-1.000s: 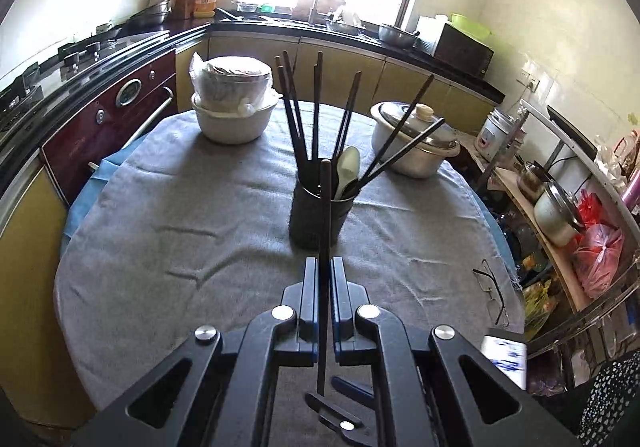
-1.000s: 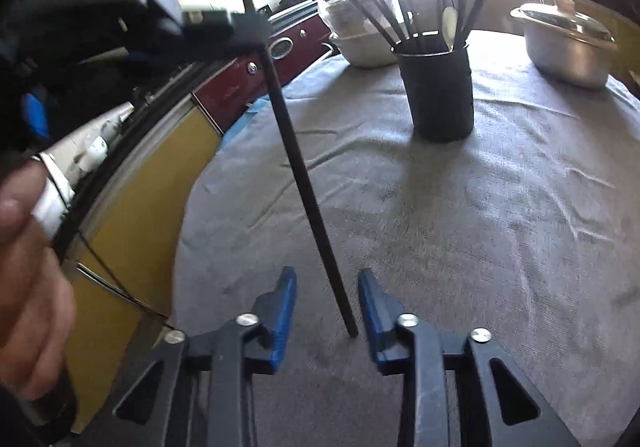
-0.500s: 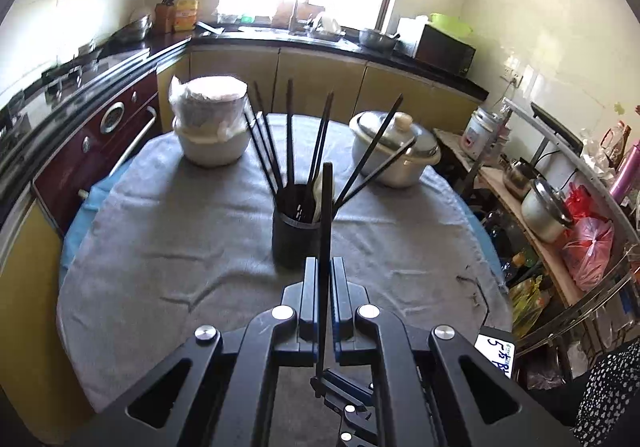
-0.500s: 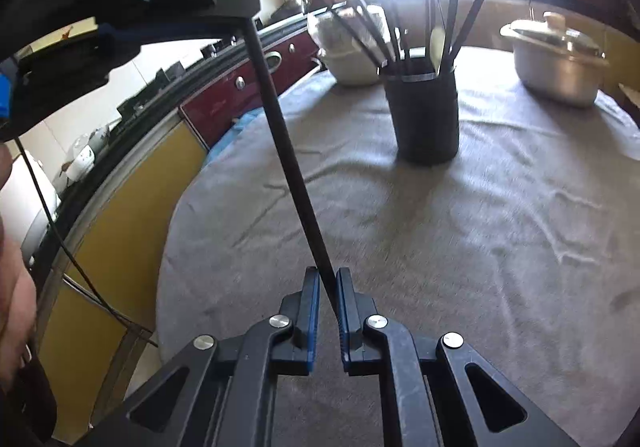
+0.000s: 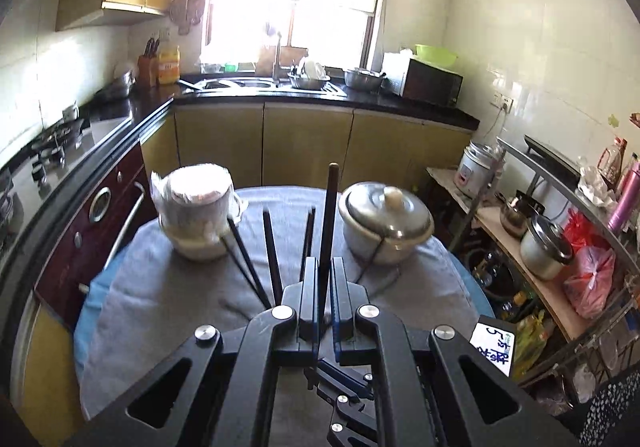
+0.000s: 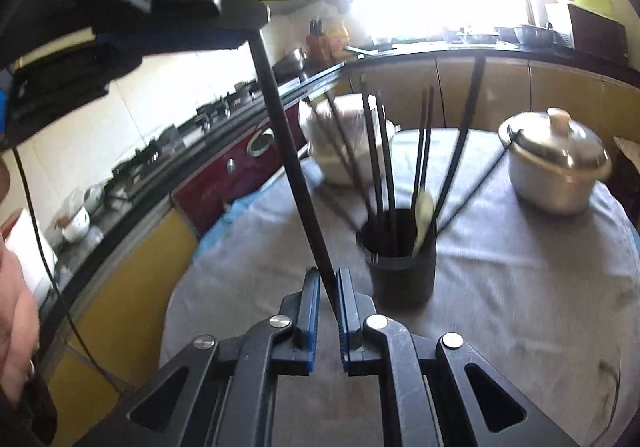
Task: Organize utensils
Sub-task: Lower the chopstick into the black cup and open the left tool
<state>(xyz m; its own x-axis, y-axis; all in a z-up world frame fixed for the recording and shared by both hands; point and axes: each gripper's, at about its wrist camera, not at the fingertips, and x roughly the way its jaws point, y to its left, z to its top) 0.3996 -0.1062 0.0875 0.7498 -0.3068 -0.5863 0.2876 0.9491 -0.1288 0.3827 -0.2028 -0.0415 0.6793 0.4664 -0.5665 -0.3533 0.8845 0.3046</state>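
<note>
Above the grey-clothed round table (image 6: 520, 307), a single dark chopstick (image 6: 294, 171) ran steeply from the left gripper (image 5: 324, 287), clamped near its upper end, down to the right gripper (image 6: 328, 303), whose blue pads sat close on either side of its lower end; whether they pinched it I could not tell. The black utensil holder (image 6: 402, 263) stood just ahead and to the right of the right gripper, the nearer hand, so I judged the stick's long axis needed tipping upright over it. Inside I counted roughly seven chopsticks, blurred, and one pale spoon (image 6: 423, 213). One lidded metal pot (image 6: 556, 171) and one wrapped bowl stack (image 5: 196, 215) stood beyond.
</note>
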